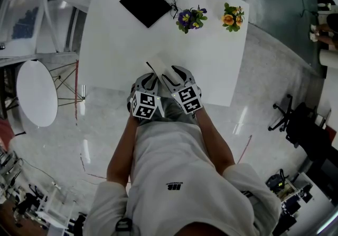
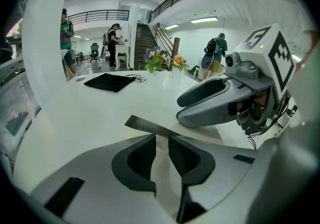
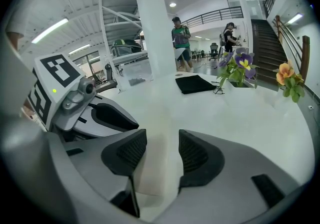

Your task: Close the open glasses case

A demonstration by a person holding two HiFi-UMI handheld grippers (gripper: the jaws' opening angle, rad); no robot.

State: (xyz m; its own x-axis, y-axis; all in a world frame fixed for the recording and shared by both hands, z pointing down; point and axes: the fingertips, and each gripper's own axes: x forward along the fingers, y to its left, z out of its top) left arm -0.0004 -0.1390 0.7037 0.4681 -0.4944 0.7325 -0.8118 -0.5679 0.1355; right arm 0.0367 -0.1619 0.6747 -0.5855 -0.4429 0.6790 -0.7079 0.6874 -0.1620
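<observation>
White glasses case [image 1: 157, 66] [image 2: 185, 130] [image 3: 157, 163] at the near edge of the white table [image 1: 211, 60], lid flap raised with a dark edge, interior not visible from any view. Left gripper [image 1: 152, 78] [image 2: 161, 150] narrow, clamped on the thin flap; right gripper [image 1: 171, 75] [image 3: 162, 150] just beside it, set wider, gap filled by the case body. Far side: black mat [image 1: 145, 3] left, purple flowers [image 1: 190, 18] centre, orange flowers [image 1: 232, 17] right, all well apart from the case.

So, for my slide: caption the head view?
Left gripper and right gripper, side by side, at the white case near the table's edge.
</observation>
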